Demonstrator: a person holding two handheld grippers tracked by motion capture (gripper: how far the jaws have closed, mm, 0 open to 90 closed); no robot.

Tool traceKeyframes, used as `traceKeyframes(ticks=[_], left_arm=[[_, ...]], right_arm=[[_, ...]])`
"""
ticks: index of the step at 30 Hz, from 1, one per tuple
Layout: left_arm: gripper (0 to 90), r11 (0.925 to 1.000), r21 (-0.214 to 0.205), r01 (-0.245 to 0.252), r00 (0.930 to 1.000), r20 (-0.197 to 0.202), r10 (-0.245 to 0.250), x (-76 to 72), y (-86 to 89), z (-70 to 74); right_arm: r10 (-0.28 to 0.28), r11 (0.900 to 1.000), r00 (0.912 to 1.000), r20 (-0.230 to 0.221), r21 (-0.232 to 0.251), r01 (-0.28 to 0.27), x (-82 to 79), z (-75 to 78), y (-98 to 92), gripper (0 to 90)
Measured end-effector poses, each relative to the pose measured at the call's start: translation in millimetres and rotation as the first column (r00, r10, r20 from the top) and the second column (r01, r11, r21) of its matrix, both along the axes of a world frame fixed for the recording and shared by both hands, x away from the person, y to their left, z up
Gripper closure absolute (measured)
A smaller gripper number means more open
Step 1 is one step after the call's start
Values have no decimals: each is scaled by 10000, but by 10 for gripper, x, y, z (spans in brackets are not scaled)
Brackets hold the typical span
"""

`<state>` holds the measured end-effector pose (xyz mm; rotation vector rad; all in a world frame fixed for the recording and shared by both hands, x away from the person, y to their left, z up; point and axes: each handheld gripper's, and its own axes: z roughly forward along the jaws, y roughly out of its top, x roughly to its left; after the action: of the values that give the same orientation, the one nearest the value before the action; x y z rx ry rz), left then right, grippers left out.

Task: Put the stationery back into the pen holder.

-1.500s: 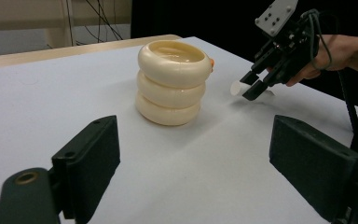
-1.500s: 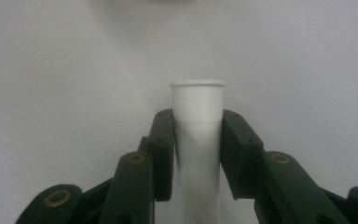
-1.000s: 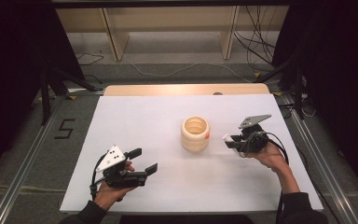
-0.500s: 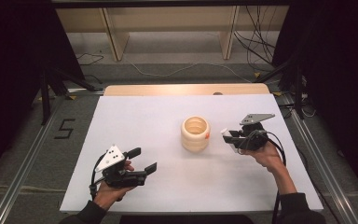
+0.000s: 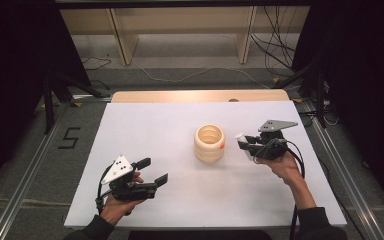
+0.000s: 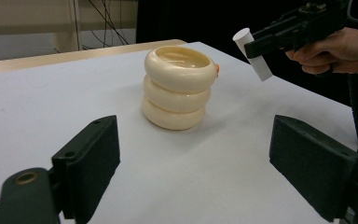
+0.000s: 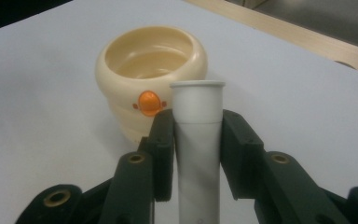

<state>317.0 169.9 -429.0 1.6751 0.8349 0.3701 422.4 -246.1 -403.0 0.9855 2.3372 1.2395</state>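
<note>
Right gripper (image 5: 244, 143) clamps a white tube (image 7: 198, 140) just beside the ribbed cream pot (image 5: 209, 143), insertion pending; left gripper (image 5: 152, 172) waits, jaws apart.

Soft light from overhead falls evenly on the white surface (image 5: 145, 125), while the room around it sinks into near-black. The cream pot (image 5: 209, 143) casts only a faint, short shadow. The high view is slightly soft and grainy. In the right gripper view the nearest claw parts blur, and the white tube (image 7: 197, 135) shows no glare.
</note>
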Motion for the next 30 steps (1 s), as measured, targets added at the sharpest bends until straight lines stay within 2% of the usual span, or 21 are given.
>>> traceKeyframes(ticks=[14,30], left_arm=[[155,10000,-7,-6,10000,52,6,2,-2,0],[155,10000,-62,-61,10000,71,61,4,5,4]], right_arm=[[-485,9969,9972,573,646,448,-58,95,43,676],[-467,9928,9948,901,1144,363,-88,170,140,675]])
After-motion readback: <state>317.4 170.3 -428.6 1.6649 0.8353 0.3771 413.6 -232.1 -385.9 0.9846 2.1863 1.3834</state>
